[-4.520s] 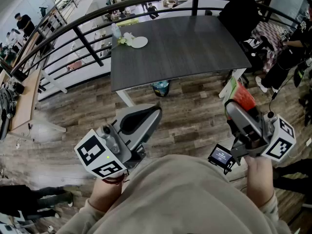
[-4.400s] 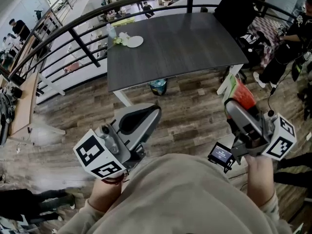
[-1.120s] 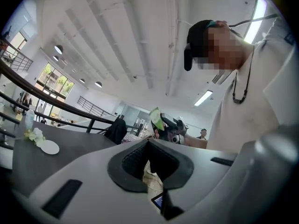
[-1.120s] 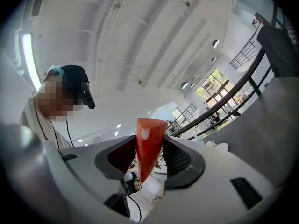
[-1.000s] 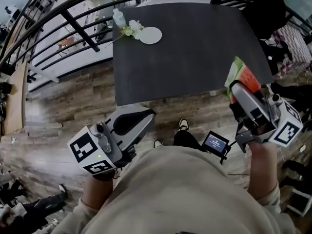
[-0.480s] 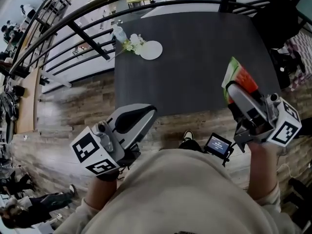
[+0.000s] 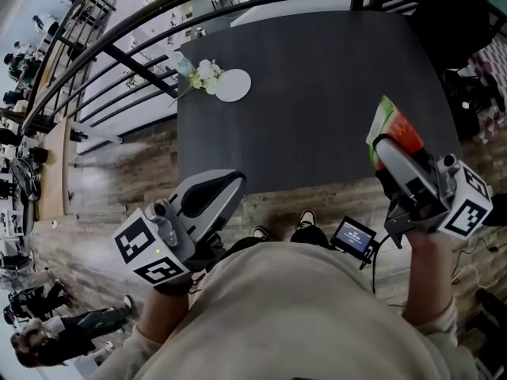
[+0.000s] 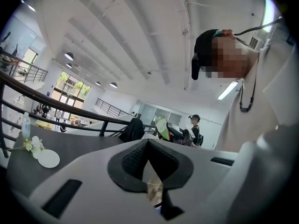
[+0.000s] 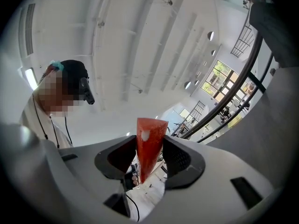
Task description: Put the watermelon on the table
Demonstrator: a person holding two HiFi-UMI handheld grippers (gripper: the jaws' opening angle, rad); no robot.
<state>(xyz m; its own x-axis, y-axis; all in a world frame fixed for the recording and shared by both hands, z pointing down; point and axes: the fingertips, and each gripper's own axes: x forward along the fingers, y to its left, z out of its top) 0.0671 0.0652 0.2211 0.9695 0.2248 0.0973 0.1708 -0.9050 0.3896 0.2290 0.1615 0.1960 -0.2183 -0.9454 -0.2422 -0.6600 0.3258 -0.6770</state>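
The watermelon (image 7: pixel 394 129) is pinched in the right hand-held gripper (image 7: pixel 386 146) over the counter (image 7: pixel 317 93), not yet set down; the left hand-held gripper (image 7: pixel 231 182) is pressed together.

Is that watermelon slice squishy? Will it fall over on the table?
Probably stiff, not squishy: the watermelon slice shows sharp, straight edges while the right gripper pinches it. It looks thin and wedge-shaped, so stood on edge on the table it would likely tip flat. Flat sides suggest it won't roll.
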